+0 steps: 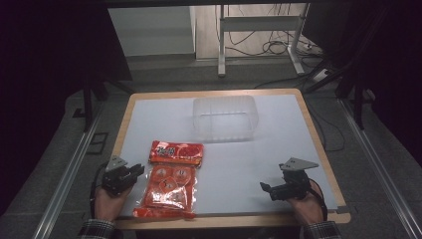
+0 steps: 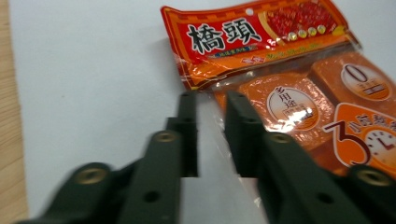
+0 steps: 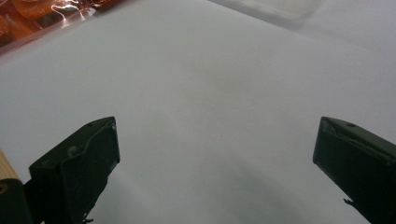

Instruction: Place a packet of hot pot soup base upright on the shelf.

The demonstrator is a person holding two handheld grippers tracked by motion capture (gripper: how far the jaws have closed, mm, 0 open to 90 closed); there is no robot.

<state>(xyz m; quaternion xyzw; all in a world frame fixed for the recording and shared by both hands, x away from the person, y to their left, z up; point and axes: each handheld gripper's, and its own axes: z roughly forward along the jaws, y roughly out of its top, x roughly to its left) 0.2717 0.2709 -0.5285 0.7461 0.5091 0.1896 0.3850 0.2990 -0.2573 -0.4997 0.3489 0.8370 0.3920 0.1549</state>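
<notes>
High view: left gripper sits at the left edge of the red-orange snack packet, which lies flat on the white table near the front-left. Right gripper rests front-right, well apart from the packet. Clear plastic container stands farther back, centre.

Left gripper view: jaws nearly together, clamped on the packet's clear side seam; printed header points away.

Right gripper view: jaws spread wide over bare table, nothing between them; packet corner at top left.
</notes>
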